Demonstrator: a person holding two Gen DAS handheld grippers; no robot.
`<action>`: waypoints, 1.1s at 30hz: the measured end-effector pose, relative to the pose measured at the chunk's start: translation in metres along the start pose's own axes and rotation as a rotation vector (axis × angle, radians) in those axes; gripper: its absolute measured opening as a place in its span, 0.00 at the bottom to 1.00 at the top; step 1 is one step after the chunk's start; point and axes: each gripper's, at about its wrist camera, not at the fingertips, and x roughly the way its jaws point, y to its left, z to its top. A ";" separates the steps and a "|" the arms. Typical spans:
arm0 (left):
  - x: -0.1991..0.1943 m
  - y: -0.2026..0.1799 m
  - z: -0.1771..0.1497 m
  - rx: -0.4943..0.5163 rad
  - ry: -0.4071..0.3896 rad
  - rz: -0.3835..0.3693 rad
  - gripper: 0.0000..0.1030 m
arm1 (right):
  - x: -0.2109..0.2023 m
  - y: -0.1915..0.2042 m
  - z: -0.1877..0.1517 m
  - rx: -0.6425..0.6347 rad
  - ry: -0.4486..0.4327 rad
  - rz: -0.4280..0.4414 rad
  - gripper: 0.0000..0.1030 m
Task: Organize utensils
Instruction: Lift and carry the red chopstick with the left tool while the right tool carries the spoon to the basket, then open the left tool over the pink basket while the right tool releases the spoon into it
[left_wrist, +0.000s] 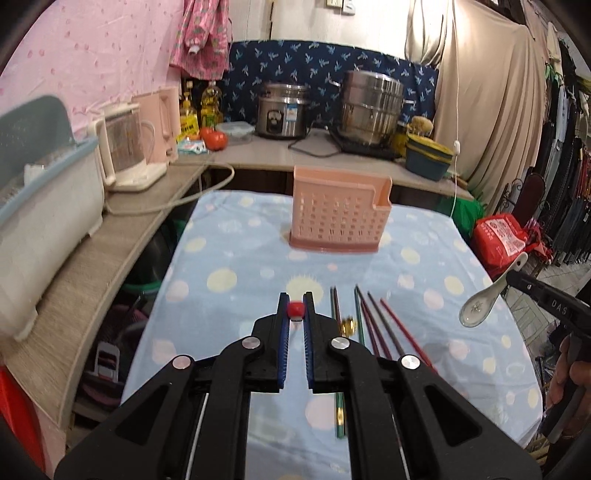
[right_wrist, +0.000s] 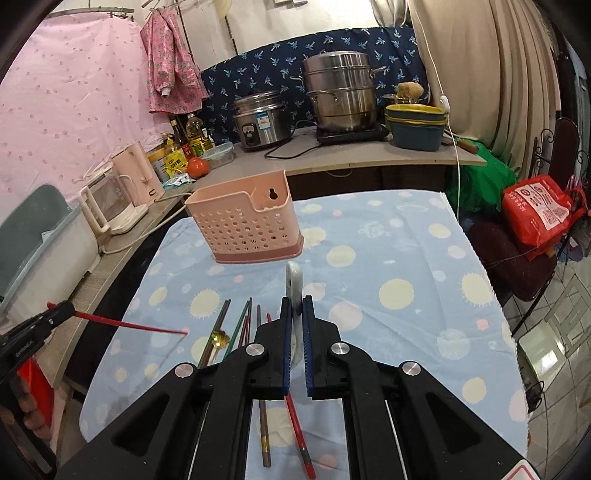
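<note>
A pink perforated utensil holder (left_wrist: 340, 212) stands on the far part of the blue dotted tablecloth (left_wrist: 229, 258); it also shows in the right wrist view (right_wrist: 245, 225). My left gripper (left_wrist: 296, 308) is shut on a red chopstick (left_wrist: 296, 309), seen end-on; in the right wrist view the chopstick (right_wrist: 133, 325) sticks out level above the table. My right gripper (right_wrist: 296, 306) is shut on a white ceramic spoon (right_wrist: 294, 286), held in the air; the spoon also shows in the left wrist view (left_wrist: 487, 297). Several chopsticks (left_wrist: 373, 325) lie on the cloth between the grippers.
A wooden counter (left_wrist: 110, 236) runs along the left and back with a kettle (left_wrist: 129, 147), a rice cooker (left_wrist: 282, 110), a steel steamer pot (left_wrist: 369, 107) and stacked bowls (left_wrist: 428, 155). A red bag (right_wrist: 535, 210) lies on a chair at the right.
</note>
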 end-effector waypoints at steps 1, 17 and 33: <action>0.000 0.000 0.008 0.002 -0.012 0.004 0.07 | 0.002 0.002 0.009 -0.004 -0.006 0.003 0.06; 0.016 -0.012 0.188 0.041 -0.252 0.001 0.07 | 0.078 0.035 0.142 -0.063 -0.091 -0.007 0.06; 0.161 -0.014 0.230 -0.024 -0.178 -0.017 0.07 | 0.209 0.024 0.161 -0.006 0.041 0.031 0.06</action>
